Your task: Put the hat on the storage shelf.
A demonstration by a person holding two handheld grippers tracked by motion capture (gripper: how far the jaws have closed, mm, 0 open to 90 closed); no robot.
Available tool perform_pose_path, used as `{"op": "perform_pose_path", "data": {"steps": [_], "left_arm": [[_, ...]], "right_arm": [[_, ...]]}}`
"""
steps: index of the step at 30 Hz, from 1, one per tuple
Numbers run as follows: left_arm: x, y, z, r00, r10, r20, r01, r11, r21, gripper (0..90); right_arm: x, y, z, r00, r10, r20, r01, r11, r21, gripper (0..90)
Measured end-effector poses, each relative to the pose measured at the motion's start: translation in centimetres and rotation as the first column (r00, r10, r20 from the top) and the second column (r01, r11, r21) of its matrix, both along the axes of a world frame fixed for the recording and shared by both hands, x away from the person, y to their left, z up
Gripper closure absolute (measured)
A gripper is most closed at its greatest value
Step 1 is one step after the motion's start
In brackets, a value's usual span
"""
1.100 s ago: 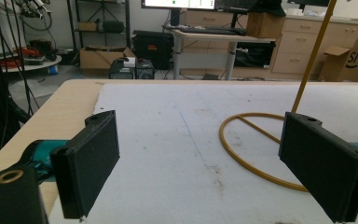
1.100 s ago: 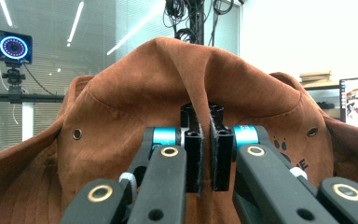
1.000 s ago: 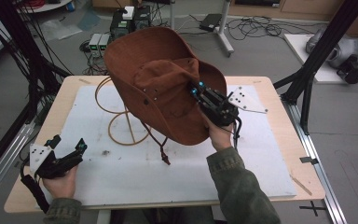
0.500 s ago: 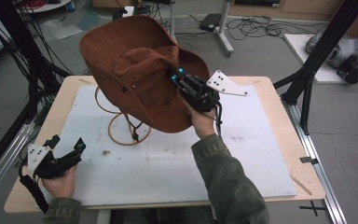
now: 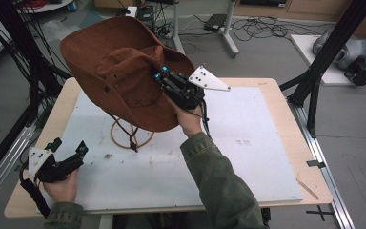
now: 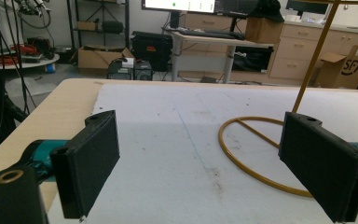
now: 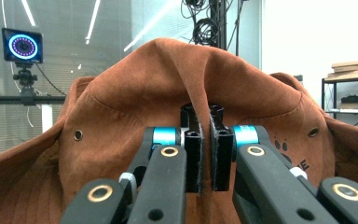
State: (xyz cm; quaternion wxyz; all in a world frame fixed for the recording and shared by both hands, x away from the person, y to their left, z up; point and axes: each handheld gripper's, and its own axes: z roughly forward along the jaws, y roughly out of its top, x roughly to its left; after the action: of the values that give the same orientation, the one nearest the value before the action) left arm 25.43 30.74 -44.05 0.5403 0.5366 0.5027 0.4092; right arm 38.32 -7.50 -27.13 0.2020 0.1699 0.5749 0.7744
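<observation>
- So, the brown hat is up in the air above the table's far-left part, over the gold wire stand.
- My right gripper has its jaws pinched tight on a fold of the crown.
- My left gripper rests at the near-left corner, jaws wide apart, holding nothing.
</observation>
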Motion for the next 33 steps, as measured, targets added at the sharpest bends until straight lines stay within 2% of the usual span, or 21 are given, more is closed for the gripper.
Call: {"op": "perform_pose_path", "data": {"steps": [5,11,17,33], "left_arm": [[-0.1,0.2,0.0,1.0,0.005,0.003,-0.005,1.0,-0.007,12.6],[-0.2,0.4,0.0,0.9999,0.012,0.005,-0.012,0.9998,-0.018,12.6],[-0.2,0.4,0.0,0.9999,0.009,0.005,-0.009,0.9998,-0.02,12.6],[-0.1,0.4,-0.1,0.9999,0.011,0.003,-0.011,0.9997,-0.021,12.6]], "right_arm": [[0.2,1.3,-0.2,0.9999,0.01,-0.001,-0.01,1.0,-0.012,87.2],[0.4,2.4,-1.0,0.9993,0.016,-0.033,-0.017,0.999,-0.04,85.2],[0.5,3.0,-2.4,0.9981,-0.004,-0.062,0.0,0.998,-0.066,88.2],[0.8,4.0,-3.6,0.9918,-0.018,-0.126,-0.001,0.989,-0.15,88.2]]}}
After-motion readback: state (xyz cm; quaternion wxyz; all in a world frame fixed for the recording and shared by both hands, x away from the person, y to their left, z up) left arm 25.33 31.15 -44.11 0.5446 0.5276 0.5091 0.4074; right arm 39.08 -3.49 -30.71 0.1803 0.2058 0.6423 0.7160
